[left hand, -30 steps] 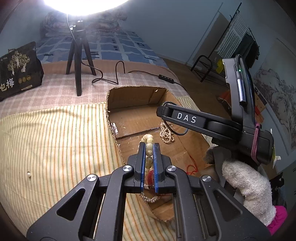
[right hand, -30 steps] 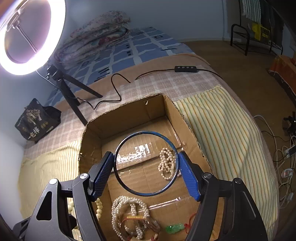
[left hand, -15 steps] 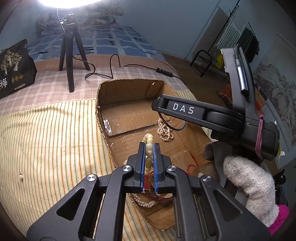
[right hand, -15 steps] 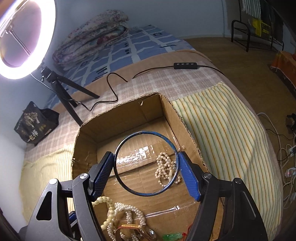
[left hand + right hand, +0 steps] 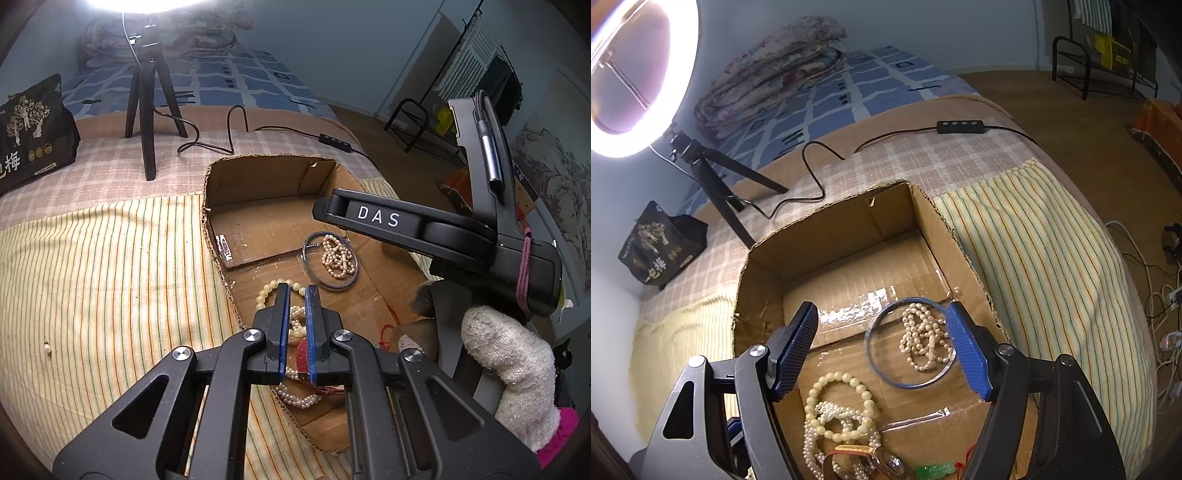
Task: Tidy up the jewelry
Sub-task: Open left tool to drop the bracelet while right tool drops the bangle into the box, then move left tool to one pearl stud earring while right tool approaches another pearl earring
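Two grippers hang over a cardboard box [image 5: 934, 221] set on a striped cloth [image 5: 110, 266]. Left gripper [image 5: 296, 295] has its jaws nearly together w/ only a thin gap; whether they pinch anything can't be told from the left wrist view, since the pearl strands [image 5: 295, 325] and a red bit show thru the gap but look to lie on the box floor below. Right gripper [image 5: 882, 343] stands wide open, nothing between the pads; the blue bangle [image 5: 908, 343] lies flat on the box floor, apart from both fingers, ringing a small pearl bracelet [image 5: 925, 341]. Nearer the cam, a cream bead bracelet [image 5: 838, 402] sits tangled w/ pearl strands, a watch [image 5: 882, 461] and a green pendant [image 5: 932, 470] beside them. Gloved hand [image 5: 513, 362] holds the right gripper's handle. Ring light [image 5: 635, 77] on a tripod [image 5: 716, 181] and a black bag [image 5: 661, 243] stand behind the box. One loose pearl [image 5: 47, 347] lies on the cloth, well apart.
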Available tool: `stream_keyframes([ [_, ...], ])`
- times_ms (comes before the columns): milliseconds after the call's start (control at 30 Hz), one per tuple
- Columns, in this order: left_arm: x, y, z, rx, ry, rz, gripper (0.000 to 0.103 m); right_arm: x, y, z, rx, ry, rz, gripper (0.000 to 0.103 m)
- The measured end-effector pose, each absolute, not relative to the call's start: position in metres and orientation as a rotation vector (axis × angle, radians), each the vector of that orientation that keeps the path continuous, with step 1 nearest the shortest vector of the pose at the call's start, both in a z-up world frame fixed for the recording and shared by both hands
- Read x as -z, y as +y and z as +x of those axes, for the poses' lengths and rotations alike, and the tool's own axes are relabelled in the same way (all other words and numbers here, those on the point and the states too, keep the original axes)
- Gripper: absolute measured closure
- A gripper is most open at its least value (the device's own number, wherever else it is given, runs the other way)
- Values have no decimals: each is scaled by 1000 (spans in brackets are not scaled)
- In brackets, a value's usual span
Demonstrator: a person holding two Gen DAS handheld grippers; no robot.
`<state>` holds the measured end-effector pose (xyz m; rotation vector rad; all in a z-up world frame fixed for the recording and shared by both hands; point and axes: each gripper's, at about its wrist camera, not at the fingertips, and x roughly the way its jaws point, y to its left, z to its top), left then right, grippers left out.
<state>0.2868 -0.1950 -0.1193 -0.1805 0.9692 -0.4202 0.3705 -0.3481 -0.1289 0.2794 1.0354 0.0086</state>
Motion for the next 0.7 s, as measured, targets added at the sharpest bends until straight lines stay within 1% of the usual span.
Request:
stream_keyframes([
  [300, 113, -185, 281, 412, 957, -170, 98, 117, -345, 362, -1, 1016, 263, 32],
  [700, 95, -147, 269, 371, 918, -165, 98, 96, -335, 343, 8, 990, 244, 32],
])
